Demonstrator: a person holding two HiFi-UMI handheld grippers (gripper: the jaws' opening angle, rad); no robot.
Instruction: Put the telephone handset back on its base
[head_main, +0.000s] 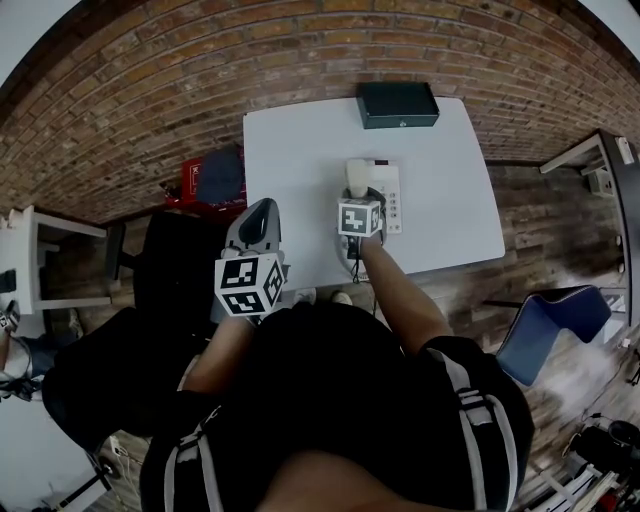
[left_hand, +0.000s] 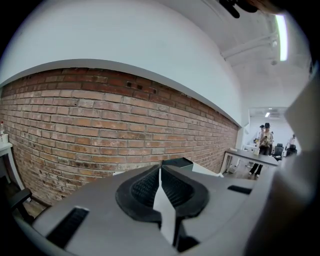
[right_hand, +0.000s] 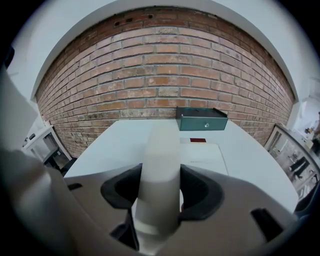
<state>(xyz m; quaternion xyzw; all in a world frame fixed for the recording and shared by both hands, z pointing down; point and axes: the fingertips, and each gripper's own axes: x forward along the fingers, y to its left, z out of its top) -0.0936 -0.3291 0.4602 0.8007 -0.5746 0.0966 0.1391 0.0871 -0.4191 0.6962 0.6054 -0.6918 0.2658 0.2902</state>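
The table (head_main: 290, 180) is bare on my left half, so there's easy room there. Only the box (head_main: 398, 104) blocks the far edge, beyond the base (head_main: 392, 205).

No words or numbers can be read. Only black-and-white squares are printed on the cubes (head_main: 248, 285) of the left gripper (head_main: 263, 210) and right gripper (head_main: 359, 195). The red label (right_hand: 198, 140) on the telephone base (right_hand: 205, 157) is too small to be read.
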